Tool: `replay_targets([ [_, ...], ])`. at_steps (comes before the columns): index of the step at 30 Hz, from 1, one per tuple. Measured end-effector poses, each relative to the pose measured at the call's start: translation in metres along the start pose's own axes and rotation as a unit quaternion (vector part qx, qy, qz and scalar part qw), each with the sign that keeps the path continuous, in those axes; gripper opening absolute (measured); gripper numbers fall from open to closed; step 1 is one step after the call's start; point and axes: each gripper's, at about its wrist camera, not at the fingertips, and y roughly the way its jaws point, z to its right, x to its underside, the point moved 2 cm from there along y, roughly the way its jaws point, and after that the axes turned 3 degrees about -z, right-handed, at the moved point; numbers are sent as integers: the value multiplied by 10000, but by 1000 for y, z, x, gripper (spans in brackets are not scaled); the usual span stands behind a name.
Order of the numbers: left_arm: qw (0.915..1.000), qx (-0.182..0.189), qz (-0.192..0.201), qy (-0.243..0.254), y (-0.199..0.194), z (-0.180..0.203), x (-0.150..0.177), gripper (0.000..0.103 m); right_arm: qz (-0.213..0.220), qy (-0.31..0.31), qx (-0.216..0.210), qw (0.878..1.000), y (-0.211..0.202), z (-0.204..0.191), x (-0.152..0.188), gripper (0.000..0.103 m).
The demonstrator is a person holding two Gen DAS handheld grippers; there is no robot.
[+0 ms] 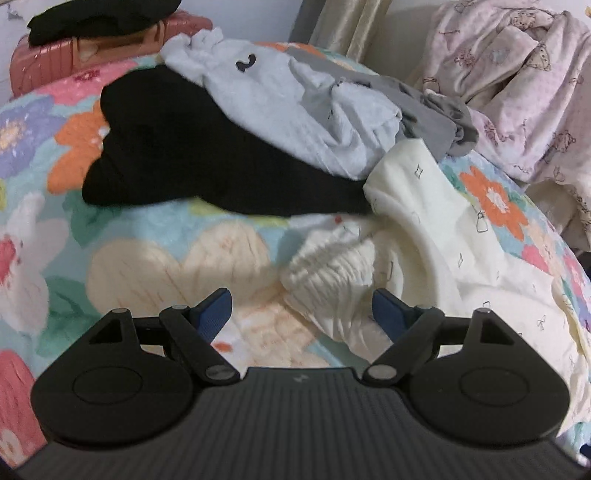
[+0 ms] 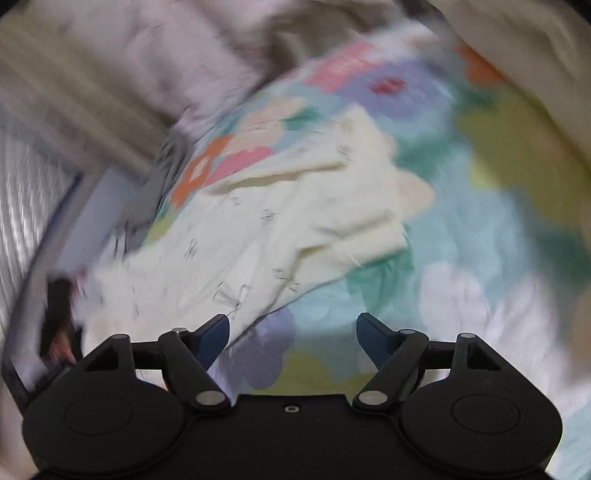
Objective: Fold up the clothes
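A cream garment with small printed bows (image 1: 424, 236) lies crumpled on the flowered bedspread (image 1: 155, 258); its ribbed cuff (image 1: 332, 266) sits just ahead of my left gripper (image 1: 301, 310), which is open and empty. The same cream garment (image 2: 295, 206) lies spread ahead of my right gripper (image 2: 293, 332), which is open and empty above the bedspread (image 2: 461, 229); this view is motion-blurred. A black garment (image 1: 192, 155), a pale blue-white garment (image 1: 295, 107) and a grey one (image 1: 436, 114) lie piled behind.
A pink suitcase (image 1: 55, 55) with a black item on it (image 1: 96, 18) stands at the back left. A pink patterned quilt (image 1: 517, 74) is heaped at the back right. A curtain (image 1: 351, 22) hangs behind.
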Motion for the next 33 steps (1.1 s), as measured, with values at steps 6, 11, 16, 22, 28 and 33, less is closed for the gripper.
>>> replay_targets([
  [6, 9987, 406, -50, -296, 17, 10, 4, 83, 373, 1449, -683, 9864, 11, 28, -10, 82],
  [11, 9983, 451, 104, -346, 33, 20, 7, 86, 336, 1435, -288, 9887, 44, 36, -16, 82],
  [16, 9990, 332, 266, -146, 43, 28, 0, 82, 694, 1489, -590, 9847, 51, 45, -29, 82],
  [22, 9985, 121, 495, 194, 48, 37, -13, 18, 882, 402, -173, 9951, 70, 25, -46, 15],
  [28, 9847, 557, 1636, 213, -26, 51, -36, 17, 1371, -125, -1549, 9783, 16, -11, -67, 14],
  [33, 9812, 394, 1870, 255, -96, 27, -7, 24, 1360, -553, -1276, 9809, -55, -17, -41, 14],
])
